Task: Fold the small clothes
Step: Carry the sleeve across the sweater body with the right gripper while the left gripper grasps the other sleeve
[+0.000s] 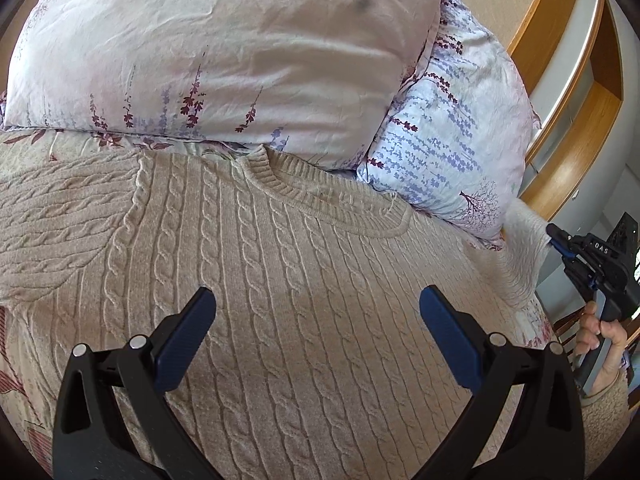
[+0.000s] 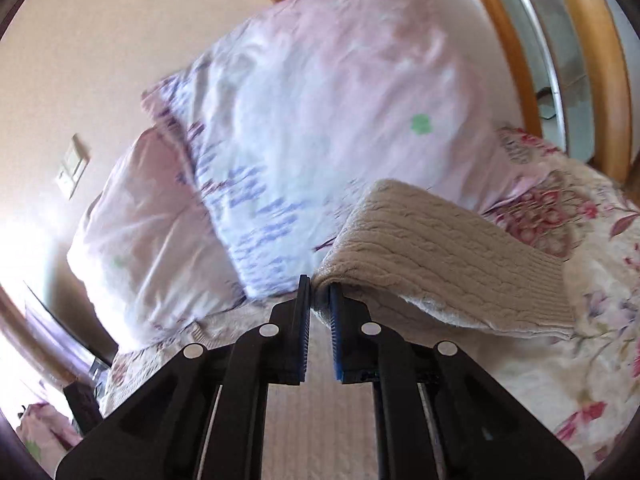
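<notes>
With the beige cable-knit sweater (image 1: 280, 280) spread flat on the bed (image 2: 580, 360) below 2 pillows (image 1: 224, 52), the right gripper (image 2: 319, 292) pinches its lifted sleeve (image 2: 440, 256) thinly enough that it might slip, while the left gripper (image 1: 318, 300) hovers wide open, empty.

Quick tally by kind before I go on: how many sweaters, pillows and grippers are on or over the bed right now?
Sweaters: 1, the beige cable-knit sweater
Pillows: 2, the pink pillow and the lavender-print pillow
Grippers: 2, the left gripper open, the right gripper shut on the sweater's sleeve
Total: 5
</notes>
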Demonstrator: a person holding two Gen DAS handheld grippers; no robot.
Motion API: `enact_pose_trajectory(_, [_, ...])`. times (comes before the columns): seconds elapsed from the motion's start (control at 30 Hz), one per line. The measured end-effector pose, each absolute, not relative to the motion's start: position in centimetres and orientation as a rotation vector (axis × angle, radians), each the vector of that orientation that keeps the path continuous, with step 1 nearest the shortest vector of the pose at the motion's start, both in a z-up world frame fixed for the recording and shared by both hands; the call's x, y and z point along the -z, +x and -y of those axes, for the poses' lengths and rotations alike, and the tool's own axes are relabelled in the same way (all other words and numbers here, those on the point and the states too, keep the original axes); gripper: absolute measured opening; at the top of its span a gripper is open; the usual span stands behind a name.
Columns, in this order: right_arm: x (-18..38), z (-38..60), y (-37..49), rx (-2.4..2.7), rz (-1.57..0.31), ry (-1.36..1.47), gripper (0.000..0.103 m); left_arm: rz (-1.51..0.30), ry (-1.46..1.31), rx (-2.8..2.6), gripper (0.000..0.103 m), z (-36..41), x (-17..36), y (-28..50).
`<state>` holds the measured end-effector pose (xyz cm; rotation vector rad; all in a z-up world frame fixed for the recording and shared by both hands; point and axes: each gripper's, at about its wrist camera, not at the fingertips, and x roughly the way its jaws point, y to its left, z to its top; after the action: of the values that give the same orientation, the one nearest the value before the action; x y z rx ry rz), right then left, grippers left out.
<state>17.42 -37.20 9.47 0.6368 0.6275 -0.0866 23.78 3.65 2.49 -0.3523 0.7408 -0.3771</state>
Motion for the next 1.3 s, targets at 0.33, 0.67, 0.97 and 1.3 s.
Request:
enact_pose_trajectory(0.33, [-2.8,28.9,18.7,-0.054,-0.936,0.628,0.024,-0.751,-0.446,0.412,0.101,-4.8,-2.0,24.2])
enact_pose_trajectory(0.67, [-4.6,40.8,12.1,0.158,-0.756,1.100,0.059,-0.648,-0.231,0.476,0.101,-1.1,-4.9,21.9])
enact_pose_trajectory(0.97, [1.0,47.0,13.5,0.308,-0.724,1.330,0.058,-0.649,-0.014,0.568,0.101,6.5,-7.2,21.0])
enact_pose_trajectory(1.3, [-2.2,45.3,18.2,0.294,-0.660,1.076,0.011,-0.765,-0.275,0.530,0.101,0.1,-5.4,22.9])
